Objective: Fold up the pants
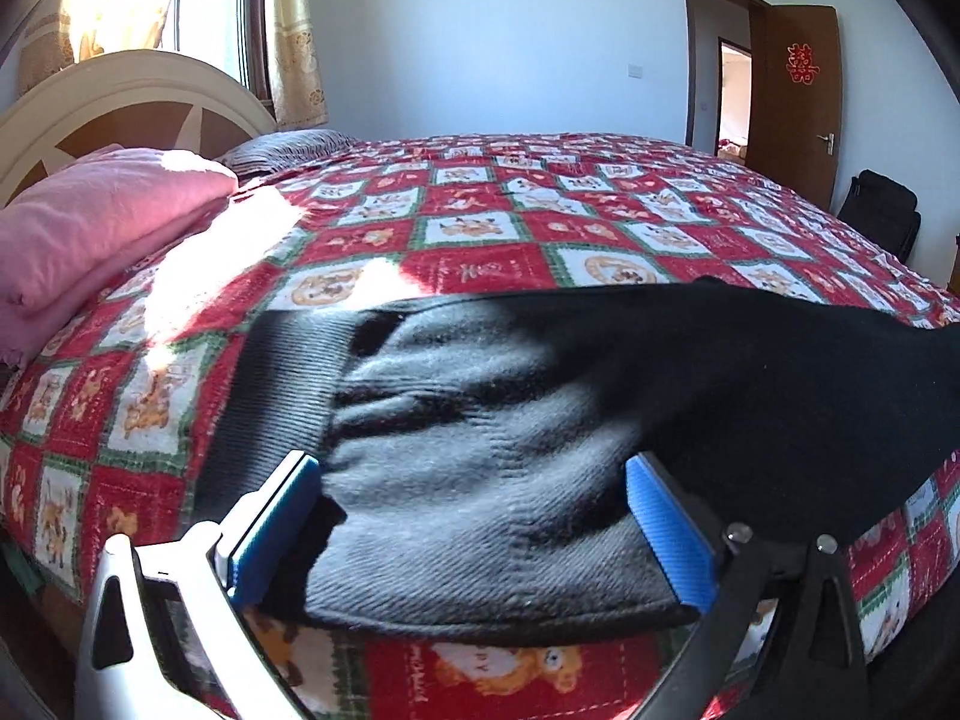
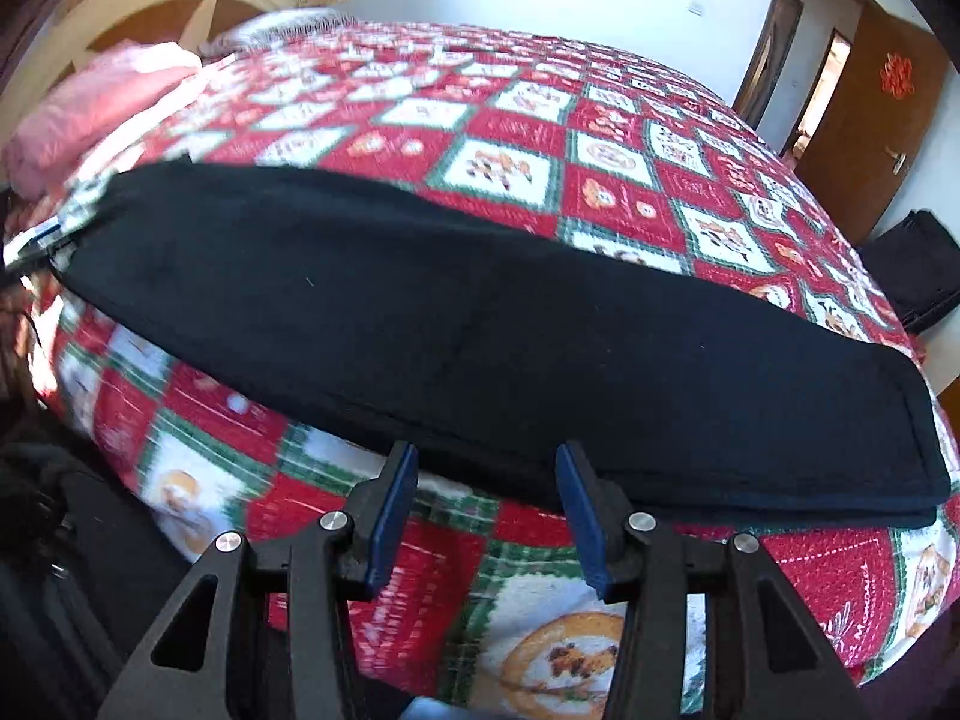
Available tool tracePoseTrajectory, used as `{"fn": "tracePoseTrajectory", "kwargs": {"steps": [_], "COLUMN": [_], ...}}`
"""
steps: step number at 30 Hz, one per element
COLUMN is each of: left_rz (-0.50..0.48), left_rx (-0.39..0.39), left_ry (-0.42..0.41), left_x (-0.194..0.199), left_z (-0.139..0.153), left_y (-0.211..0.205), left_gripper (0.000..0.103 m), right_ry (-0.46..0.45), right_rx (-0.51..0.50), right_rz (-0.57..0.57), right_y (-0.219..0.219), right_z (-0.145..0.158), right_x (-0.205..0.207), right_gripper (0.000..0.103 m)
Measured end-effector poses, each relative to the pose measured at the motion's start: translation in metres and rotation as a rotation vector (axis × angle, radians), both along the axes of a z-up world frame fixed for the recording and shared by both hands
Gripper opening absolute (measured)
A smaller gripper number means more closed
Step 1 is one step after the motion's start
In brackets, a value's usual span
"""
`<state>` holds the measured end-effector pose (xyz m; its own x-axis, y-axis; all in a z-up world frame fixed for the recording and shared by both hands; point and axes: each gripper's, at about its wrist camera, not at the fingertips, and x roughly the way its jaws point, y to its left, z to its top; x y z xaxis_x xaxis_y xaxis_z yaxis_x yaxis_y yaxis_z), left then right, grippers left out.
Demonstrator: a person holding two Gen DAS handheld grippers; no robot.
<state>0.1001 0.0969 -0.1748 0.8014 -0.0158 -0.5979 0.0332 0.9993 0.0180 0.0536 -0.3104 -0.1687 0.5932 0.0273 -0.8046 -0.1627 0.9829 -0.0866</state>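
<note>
Black pants lie along the near edge of the bed, legs laid together, ribbed waistband to the left. My left gripper is open, its blue pads on either side of the waist end, over the fabric. In the right wrist view the pants stretch as a long black strip with the leg hems at the right. My right gripper is open and empty at the pants' near edge, around the middle of the legs. The left gripper shows at the far left there.
The bed has a red, white and green checked cover. A pink folded blanket lies by the cream headboard. A black bag stands on the floor near the brown door.
</note>
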Motion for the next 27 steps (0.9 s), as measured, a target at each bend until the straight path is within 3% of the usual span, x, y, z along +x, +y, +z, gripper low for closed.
{"fn": "tracePoseTrajectory", "kwargs": {"steps": [3, 9, 13, 14, 22, 24, 26, 27], "left_rz": [0.046, 0.204, 0.169, 0.151, 0.099, 0.073, 0.074, 0.062], "left_rx": [-0.031, -0.074, -0.167, -0.175, -0.262, -0.325, -0.305, -0.285], "left_ry": [-0.044, -0.043, 0.022, 0.027, 0.067, 0.073, 0.058, 0.042], "left_x": [-0.001, 0.010, 0.020, 0.022, 0.054, 0.061, 0.061, 0.059], "left_z": [0.013, 0.016, 0.003, 0.001, 0.002, 0.002, 0.008, 0.013], "left_y": [0.028, 0.091, 0.104, 0.102, 0.097, 0.101, 0.099, 0.096], "left_gripper": [0.103, 0.099, 0.061, 0.057, 0.058, 0.037, 0.014, 0.013], "right_ry": [-0.031, -0.065, -0.056, -0.052, -0.028, -0.031, -0.033, -0.033], "right_rx": [0.040, 0.011, 0.004, 0.005, -0.012, -0.012, 0.001, 0.007], "right_rz": [0.025, 0.129, 0.189, 0.197, 0.256, 0.256, 0.250, 0.245], "right_y": [0.014, 0.072, 0.103, 0.108, 0.142, 0.143, 0.142, 0.141], "right_z": [0.010, 0.004, -0.003, -0.005, -0.020, -0.021, -0.022, -0.022], "right_x": [-0.001, 0.010, 0.014, 0.016, 0.015, 0.014, 0.013, 0.013], "right_gripper": [0.050, 0.050, 0.050, 0.050, 0.050, 0.050, 0.050, 0.050]}}
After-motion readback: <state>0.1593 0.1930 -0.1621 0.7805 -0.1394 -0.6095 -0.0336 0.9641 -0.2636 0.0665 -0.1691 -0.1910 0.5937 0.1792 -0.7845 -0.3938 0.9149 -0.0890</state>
